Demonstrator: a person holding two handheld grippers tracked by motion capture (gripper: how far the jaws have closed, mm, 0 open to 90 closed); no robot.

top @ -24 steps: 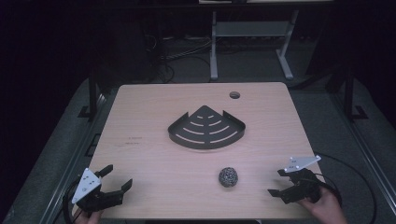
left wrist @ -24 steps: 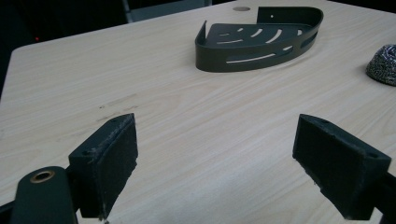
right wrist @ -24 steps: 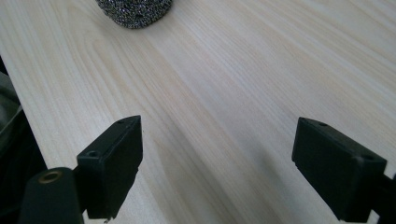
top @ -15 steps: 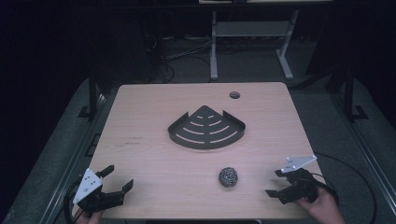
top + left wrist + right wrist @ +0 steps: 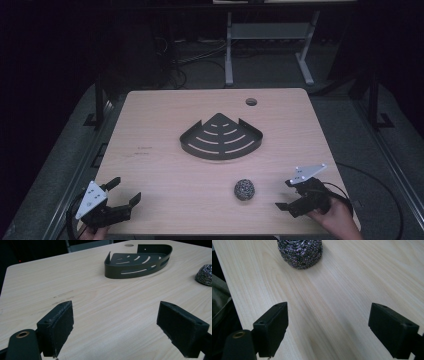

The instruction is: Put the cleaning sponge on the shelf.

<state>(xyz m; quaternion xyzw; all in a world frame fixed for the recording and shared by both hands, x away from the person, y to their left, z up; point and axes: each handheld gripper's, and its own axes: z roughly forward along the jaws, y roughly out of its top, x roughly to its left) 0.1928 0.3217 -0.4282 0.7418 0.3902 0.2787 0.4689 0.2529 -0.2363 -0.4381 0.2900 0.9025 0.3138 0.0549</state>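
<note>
**Both grippers open and empty at the table's near edge; scourer lies between them**

High view: your left gripper [image 5: 120, 196] sits at the lower left of the frame, over the near left corner of the table [image 5: 150, 125]. Its jaws stand wide apart with nothing between them. Your right gripper [image 5: 286, 194] sits at the lower right, near the front edge, jaws likewise spread and empty. Your right hand [image 5: 337, 220] shows at the bottom edge behind it.

The scourer [image 5: 244, 189], a ball of steel wool, rests on the bare wood in the lower middle of the frame, left of the right gripper and apart from it. The black fan-shaped tray [image 5: 220, 138] lies flat at the centre of the frame, above the scourer and well apart from both grippers. It holds nothing. A round hole [image 5: 251, 102] marks the tabletop toward the upper right.

Left gripper view: your two pads frame bare wood; the tray [image 5: 138, 258] is at upper centre and the scourer [image 5: 204, 275] is cut by the right edge.

Right gripper view: the scourer [image 5: 300, 252] is at the top of the frame, left of centre, ahead of the open jaws and touching neither pad.
</note>
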